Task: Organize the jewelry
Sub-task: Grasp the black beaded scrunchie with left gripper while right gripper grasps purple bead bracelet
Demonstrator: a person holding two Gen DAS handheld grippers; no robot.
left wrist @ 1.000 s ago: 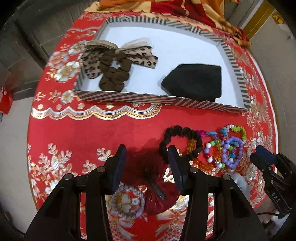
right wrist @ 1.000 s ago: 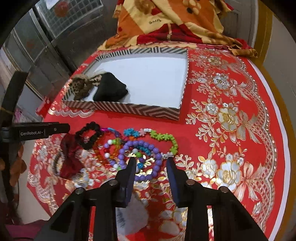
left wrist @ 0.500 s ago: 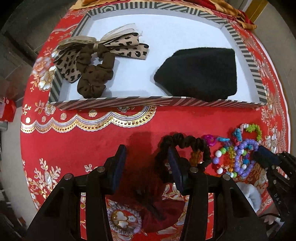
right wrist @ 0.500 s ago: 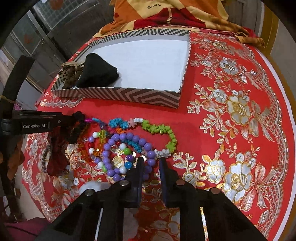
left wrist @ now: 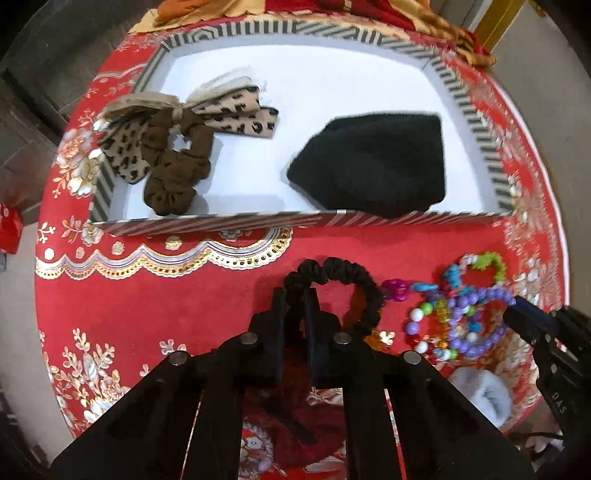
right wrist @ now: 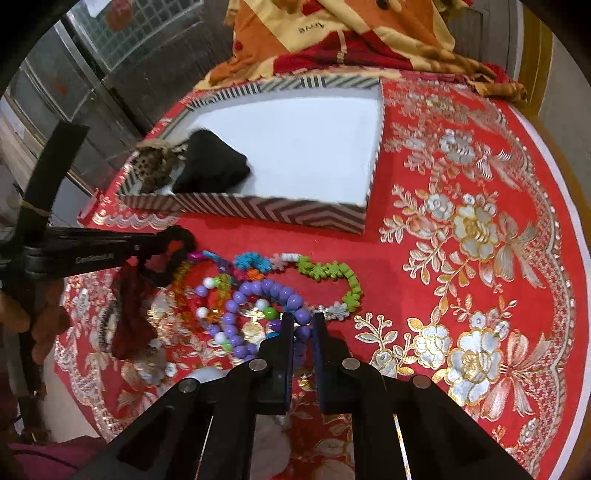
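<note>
A black scrunchie (left wrist: 354, 273) lies on the red tablecloth in front of the striped tray (left wrist: 221, 221). My left gripper (left wrist: 295, 293) is closing onto its left side, and the pads pinch the fabric. To the right lies a heap of bead bracelets. In it is a purple bead bracelet (right wrist: 258, 288), and my right gripper (right wrist: 303, 319) is closing on one of its beads at the near side. The right wrist view shows the left gripper (right wrist: 166, 236) reaching in from the left, on the black scrunchie (right wrist: 184, 240).
The tray holds a brown scrunchie (left wrist: 173, 184), a leopard bow (left wrist: 236, 110) and a black cloth (left wrist: 369, 166). A green bead bracelet (right wrist: 332, 273), a dark red hair piece (right wrist: 129, 314) and a white item (left wrist: 480, 395) lie nearby. Folded fabric (right wrist: 332, 33) sits behind the tray.
My left gripper moved from the dark red piece toward the tray and shut on the black scrunchie. My right gripper's jaws closed on a purple bead.
</note>
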